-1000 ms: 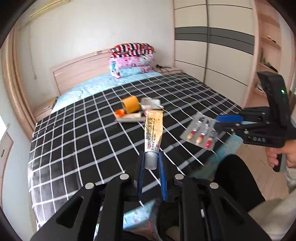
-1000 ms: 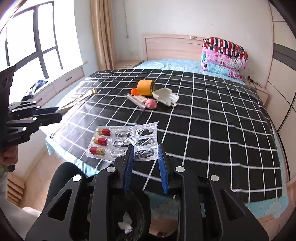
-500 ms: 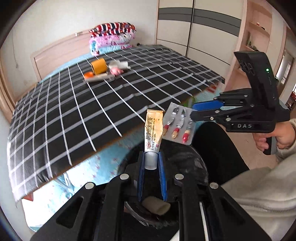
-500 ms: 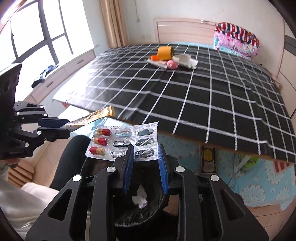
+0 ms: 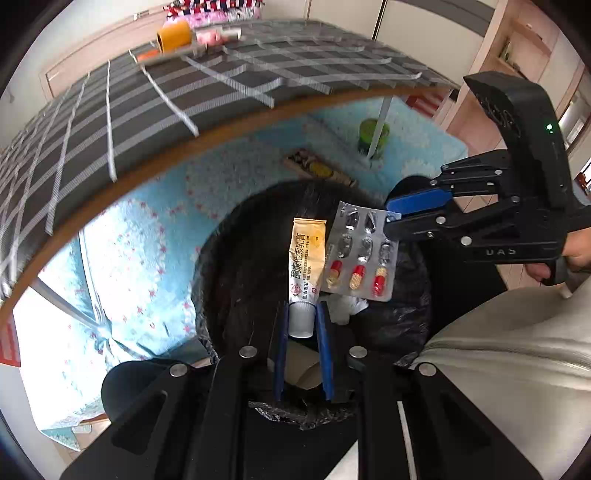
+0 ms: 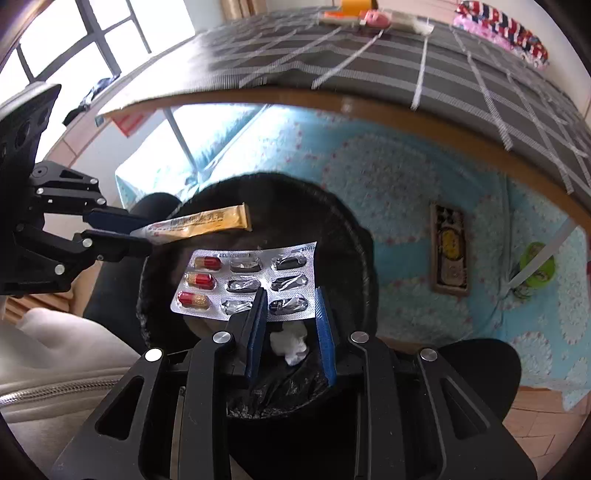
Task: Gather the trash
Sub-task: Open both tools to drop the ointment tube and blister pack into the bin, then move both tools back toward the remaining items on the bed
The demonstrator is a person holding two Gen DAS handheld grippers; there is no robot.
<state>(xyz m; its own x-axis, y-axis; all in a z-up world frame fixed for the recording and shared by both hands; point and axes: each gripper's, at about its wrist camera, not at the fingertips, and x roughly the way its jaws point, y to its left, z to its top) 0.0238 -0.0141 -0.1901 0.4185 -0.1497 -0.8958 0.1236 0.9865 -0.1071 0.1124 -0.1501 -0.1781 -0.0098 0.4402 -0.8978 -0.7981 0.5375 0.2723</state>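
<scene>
My left gripper (image 5: 300,308) is shut on the white cap end of a yellow ointment tube (image 5: 306,258), held over a black-lined trash bin (image 5: 236,258). My right gripper (image 6: 290,295) is shut on the edge of a silver pill blister pack (image 6: 251,284) with three red capsules, also held over the bin (image 6: 351,236). The right gripper shows in the left wrist view (image 5: 397,212) with the blister pack (image 5: 360,254) beside the tube. The left gripper (image 6: 142,230) and tube (image 6: 201,223) show in the right wrist view. White crumpled paper (image 6: 290,341) lies in the bin.
The bed with the black checked cover (image 5: 110,103) rises behind the bin; an orange tape roll (image 5: 173,35) and other small items (image 6: 369,16) lie on it. A blue patterned rug (image 6: 406,192), a green cup (image 5: 373,133) and a flat box (image 6: 448,251) are on the floor.
Both grippers have dropped from above the bed edge and tilted down over the trash bin, each still holding its item. The bin now fills the middle of both views.
</scene>
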